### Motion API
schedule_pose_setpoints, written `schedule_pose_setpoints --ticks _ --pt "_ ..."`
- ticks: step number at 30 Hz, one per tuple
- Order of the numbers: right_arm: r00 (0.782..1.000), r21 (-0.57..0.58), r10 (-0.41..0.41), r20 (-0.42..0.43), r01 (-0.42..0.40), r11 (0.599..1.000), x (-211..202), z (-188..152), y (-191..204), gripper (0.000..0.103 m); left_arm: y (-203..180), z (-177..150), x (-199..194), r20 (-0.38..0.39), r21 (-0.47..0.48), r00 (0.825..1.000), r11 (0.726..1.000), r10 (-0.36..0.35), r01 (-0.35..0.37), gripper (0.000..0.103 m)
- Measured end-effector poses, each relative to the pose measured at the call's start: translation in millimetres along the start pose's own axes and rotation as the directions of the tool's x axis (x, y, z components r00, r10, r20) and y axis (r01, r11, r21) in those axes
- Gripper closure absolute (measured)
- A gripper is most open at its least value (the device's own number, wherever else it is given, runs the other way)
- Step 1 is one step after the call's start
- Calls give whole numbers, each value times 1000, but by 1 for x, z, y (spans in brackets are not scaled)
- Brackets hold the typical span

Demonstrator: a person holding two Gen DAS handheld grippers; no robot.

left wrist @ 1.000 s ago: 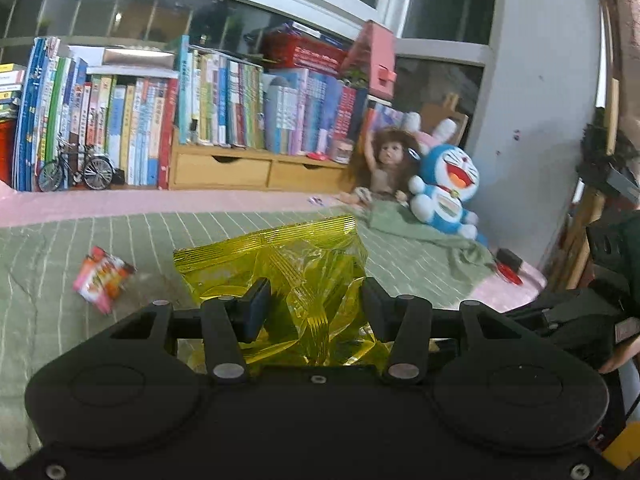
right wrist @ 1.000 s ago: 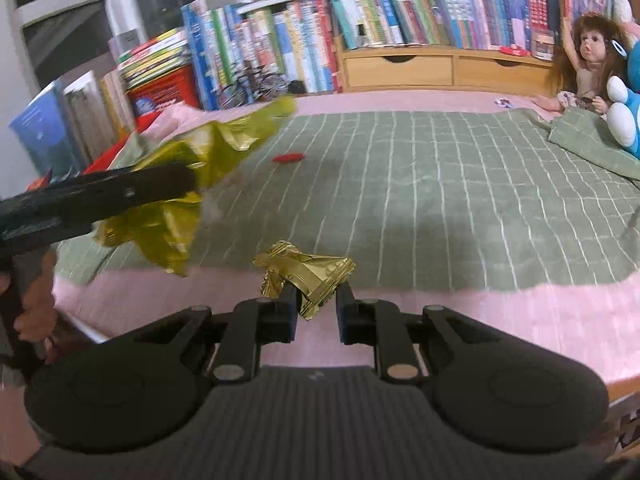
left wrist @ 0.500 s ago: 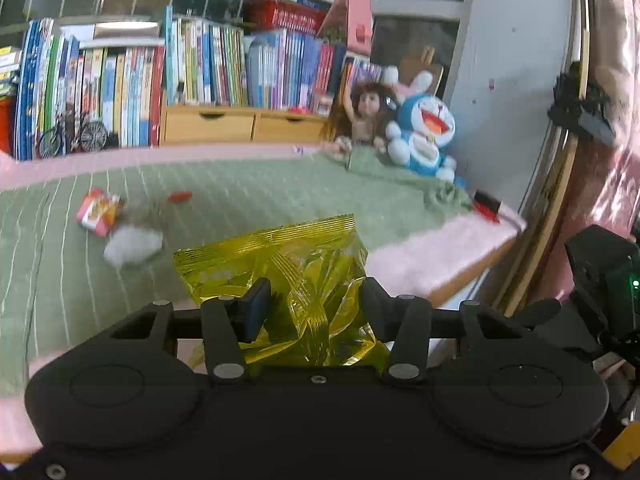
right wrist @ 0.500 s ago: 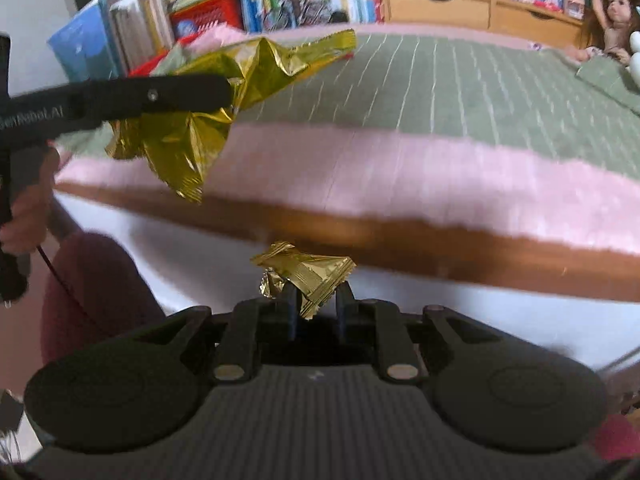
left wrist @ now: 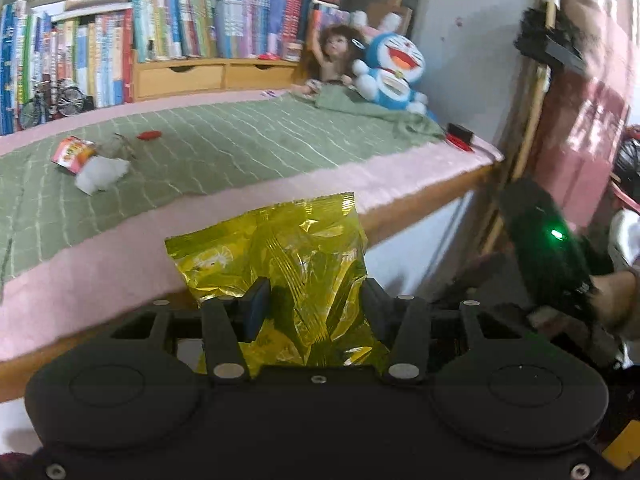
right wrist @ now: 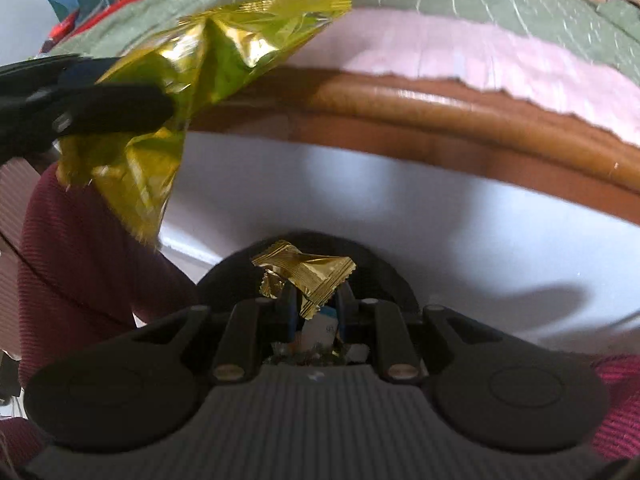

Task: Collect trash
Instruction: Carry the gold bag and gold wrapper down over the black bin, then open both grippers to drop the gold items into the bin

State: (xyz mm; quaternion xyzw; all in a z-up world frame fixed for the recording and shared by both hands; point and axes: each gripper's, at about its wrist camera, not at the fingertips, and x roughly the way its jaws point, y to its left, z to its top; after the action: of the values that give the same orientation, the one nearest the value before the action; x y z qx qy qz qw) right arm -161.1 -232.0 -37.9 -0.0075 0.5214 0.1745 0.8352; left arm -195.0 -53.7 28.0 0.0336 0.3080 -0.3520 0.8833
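Left gripper (left wrist: pixel 316 300): jaws partly apart, pads pressed on both sides of a crumpled yellow snack bag (left wrist: pixel 280 264), which stands up between the fingers. Pitched moderately downward. In the right wrist view it enters from the left edge, fingers pointing right, bag hanging from them.

Right gripper (right wrist: pixel 316 300): jaws nearly together, pinching a small gold wrapper (right wrist: pixel 308 276) at the fingertips. Pitched steeply downward.

In the left wrist view the right gripper's black body shows at the right edge, green light lit, with the person's hand (left wrist: pixel 616 300) on its handle. Dark red ribbed clothing (right wrist: pixel 76 248) shows below the left gripper.
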Motion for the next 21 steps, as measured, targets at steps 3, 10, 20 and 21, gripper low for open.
schedule_pose_setpoints --ticks 3,10,20,21 --pt "1000 4 2 -12 -2 1000 1 -5 -1 80 -7 -7 -1 -27 2 1000 1000 -15 15 56" --pt "999 26 -18 -41 19 999 10 -7 -5 80 -10 -23 13 -122 -53 992 998 -30 24 56" --pt "994 74 -39 -106 47 996 31 -9 -7 78 8 -48 62 -305 -162 952 986 -13 -38 56" --pt "993 79 -38 -108 47 996 32 -11 -9 78 10 -50 67 -319 -174 948 984 -15 -43 56"
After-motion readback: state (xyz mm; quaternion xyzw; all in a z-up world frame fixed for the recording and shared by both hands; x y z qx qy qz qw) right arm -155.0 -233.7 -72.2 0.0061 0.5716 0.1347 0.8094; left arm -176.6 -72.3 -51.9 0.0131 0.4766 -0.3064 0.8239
